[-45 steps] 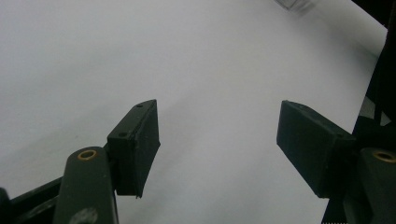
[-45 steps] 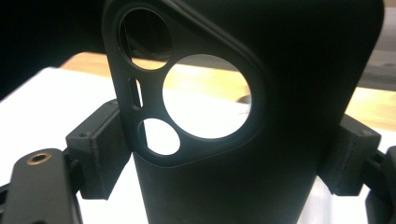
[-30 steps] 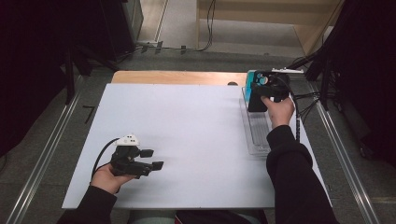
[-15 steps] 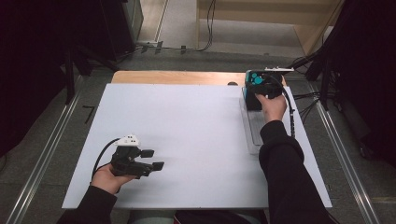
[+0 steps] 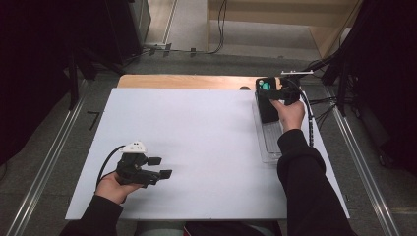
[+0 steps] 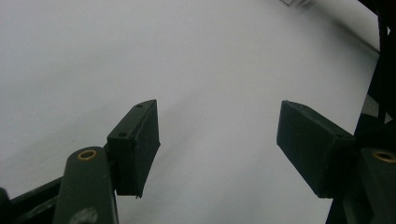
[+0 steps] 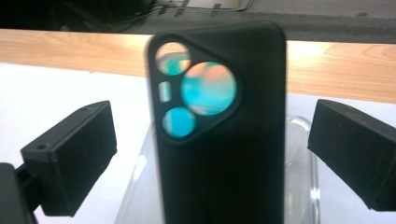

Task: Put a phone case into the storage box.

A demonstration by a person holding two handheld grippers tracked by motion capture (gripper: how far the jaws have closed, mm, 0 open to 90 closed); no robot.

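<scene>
A black phone case (image 7: pixel 224 140) with a three-cornered camera cutout stands upright at the far end of a clear tray (image 7: pixel 303 154). My right gripper (image 7: pixel 212 116) has just been opening. The case is between its jaws, with a gap on each side, so the pads are off it. In the high view the case (image 5: pixel 268 109) and my right gripper (image 5: pixel 276 91) are at the table's far right. My left gripper (image 5: pixel 162 167) rests near the front left, open and empty. Only white table lies between its jaws (image 6: pixel 217 121).
The clear tray (image 5: pixel 270 145) lies lengthwise along the right edge of the white tabletop (image 5: pixel 196 128). A wooden strip (image 5: pixel 187 81) runs along the far edge. Cables (image 5: pixel 314 105) trail off the right side. Metal rails flank the table on the floor.
The right hand has shifted slightly at the tray's far end, and its jaws now stand apart from the case. The left hand has kept still.
</scene>
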